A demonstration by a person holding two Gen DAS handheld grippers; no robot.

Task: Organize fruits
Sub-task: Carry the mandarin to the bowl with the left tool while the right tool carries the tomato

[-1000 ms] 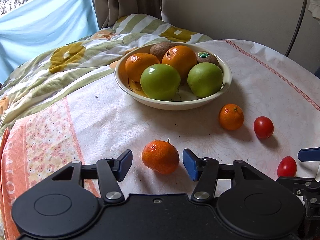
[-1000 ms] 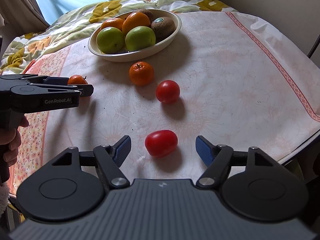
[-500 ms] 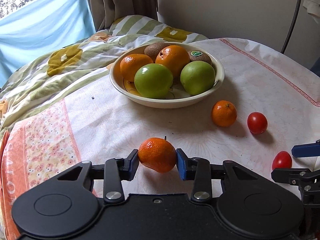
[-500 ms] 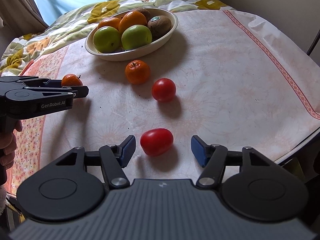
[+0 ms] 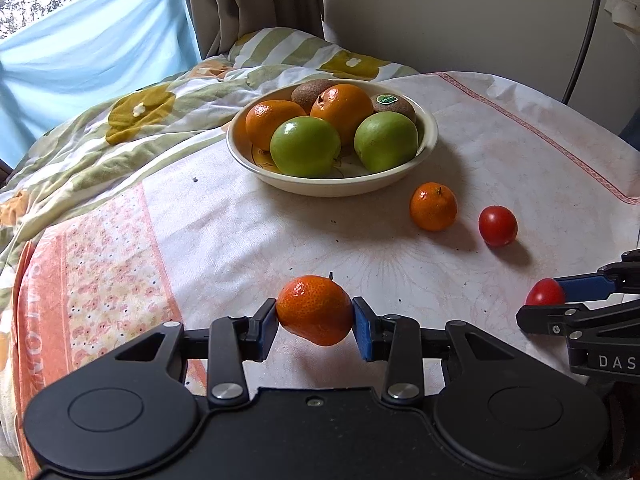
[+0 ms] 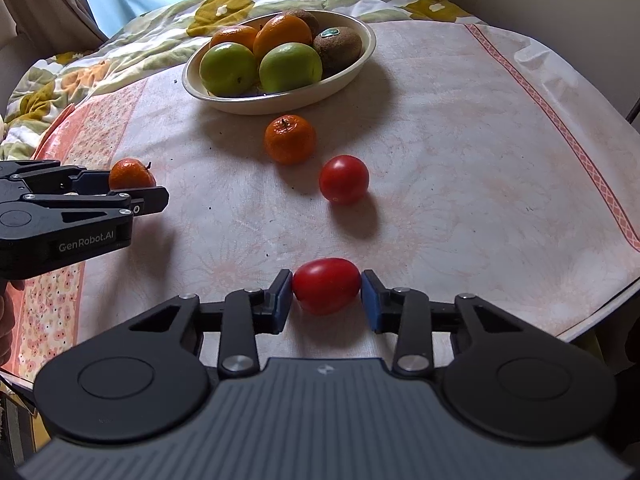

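A: How do the two hand-held tools sit?

B: Both point steeply down toward the counter (image 6: 460, 152), which wears a pale floral cloth. The left gripper (image 5: 315, 323) has its blue-padded fingers (image 5: 267, 325) clamped narrow on a small orange mandarin with a short stem (image 5: 315, 309); from the right wrist view that fruit hangs a little above the cloth, with its shadow below it. The right gripper (image 6: 326, 295) is closing its fingers (image 6: 370, 300) around an oval red tomato (image 6: 326, 285) that lies on the cloth at the near edge; the left pad touches the skin, the right pad is at it or a hair away, I cannot tell which.

A: Any hand visible?

B: Only a sliver of one at the left border of the right wrist view, under the black body of the left tool.

A: Writing?

B: "GenRobot.AI" in pale letters on the left tool's side, and "DAS" cut off by the frame edge on the right tool, seen from the left wrist view. A green sticker sits on a brown kiwi (image 5: 394, 105); its text is too small to read.

A: The other fruit?

B: A cream ceramic bowl (image 5: 429, 136) near the far edge holds two green apples, two oranges and two kiwis. Just in front of it lie a second small mandarin (image 5: 433, 206) and, beside that, a round red tomato (image 5: 497, 225).
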